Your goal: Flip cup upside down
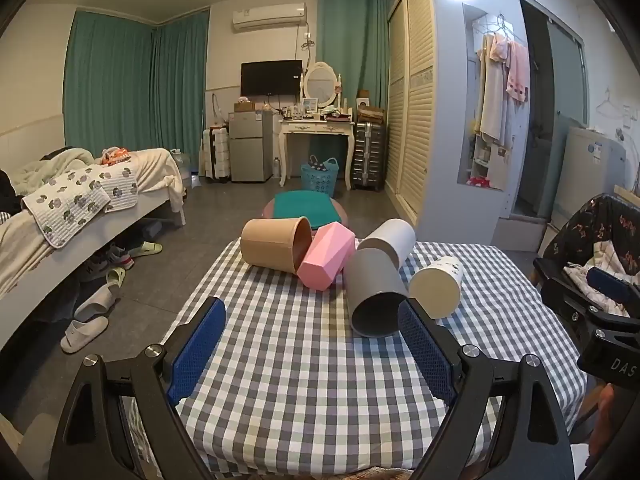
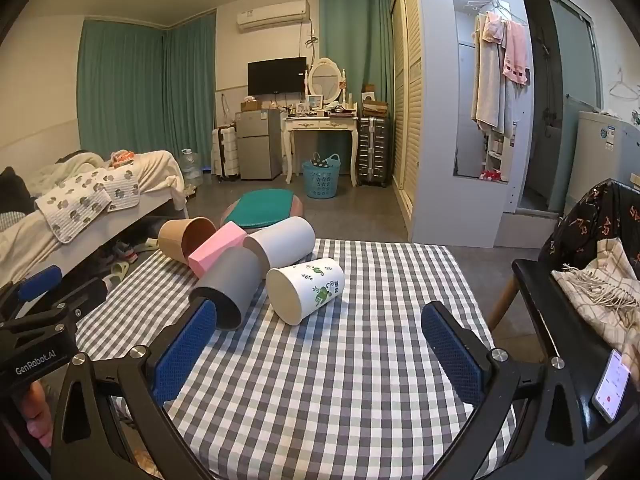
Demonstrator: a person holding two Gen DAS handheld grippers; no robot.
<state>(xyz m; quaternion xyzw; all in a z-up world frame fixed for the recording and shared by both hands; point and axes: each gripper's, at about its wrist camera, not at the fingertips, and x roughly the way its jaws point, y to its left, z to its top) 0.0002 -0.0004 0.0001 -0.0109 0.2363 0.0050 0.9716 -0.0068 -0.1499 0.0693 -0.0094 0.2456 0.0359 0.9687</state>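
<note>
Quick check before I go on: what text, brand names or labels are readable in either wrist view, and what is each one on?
"GenRobot.AI": on the left gripper body, seen in the right wrist view.
"DAS": on the right gripper body at the left wrist view's edge; cut off there.
Patterned cup: small dark mark beside the green print, too small to read.
Phone screen: too small to read.
Air conditioner sticker: blurred.
Washing machine label: blurred.

5 cups (image 1: 374, 292) lie on their sides in a touching row across the table's (image 1: 304, 380) far half.
</note>
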